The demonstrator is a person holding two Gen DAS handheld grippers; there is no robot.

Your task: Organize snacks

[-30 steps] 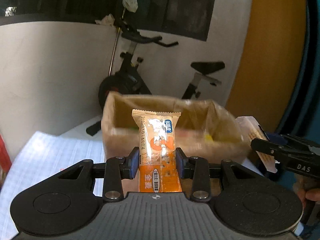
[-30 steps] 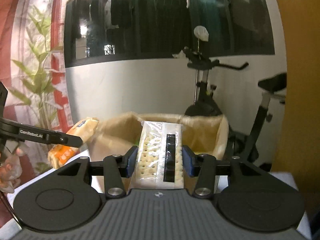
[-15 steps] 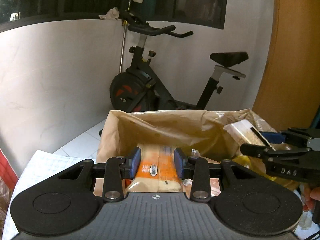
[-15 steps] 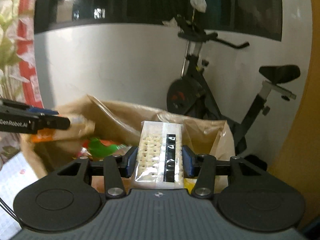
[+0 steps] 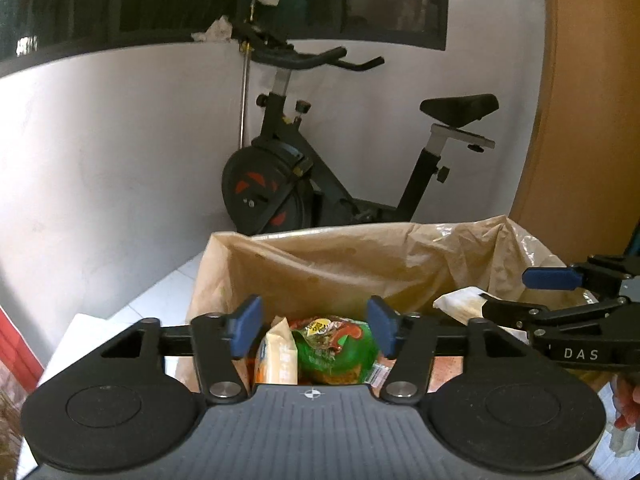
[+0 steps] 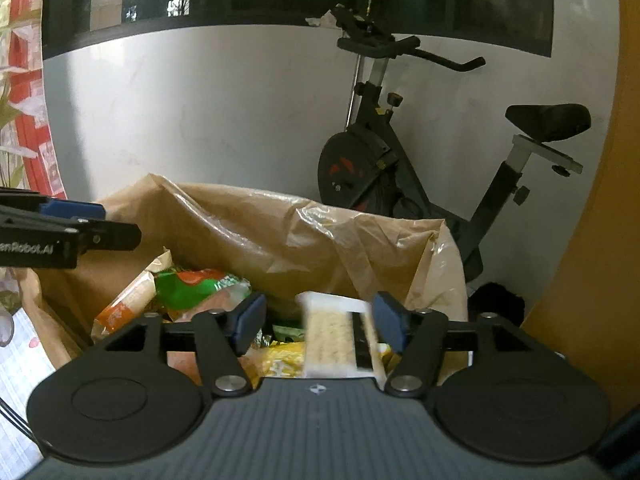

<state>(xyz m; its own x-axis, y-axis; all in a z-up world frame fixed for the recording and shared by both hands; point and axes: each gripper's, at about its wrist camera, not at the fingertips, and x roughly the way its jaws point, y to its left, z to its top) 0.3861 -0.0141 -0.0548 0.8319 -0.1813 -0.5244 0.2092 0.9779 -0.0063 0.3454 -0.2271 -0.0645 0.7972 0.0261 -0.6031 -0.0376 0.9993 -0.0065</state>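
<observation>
**Both grippers letting go over the lined snack box**

The left gripper (image 5: 316,326) is hanging over the box lined with a tan plastic bag (image 5: 360,256), its jaws opening and its blue pads pressing on nothing. Below the gap, an orange-and-cream snack packet (image 5: 278,356) is lying inside the box just beside a green packet (image 5: 336,350).

The right gripper (image 6: 320,324) is also opening over the same box. A white cracker packet (image 6: 336,338), blurred, is sitting between its fingers, close to the right pad, though no pad is visibly clamping it. It is over the yellow wrappers (image 6: 280,362) in the box. An exercise bike (image 5: 320,176) is standing behind against the white wall.
</observation>
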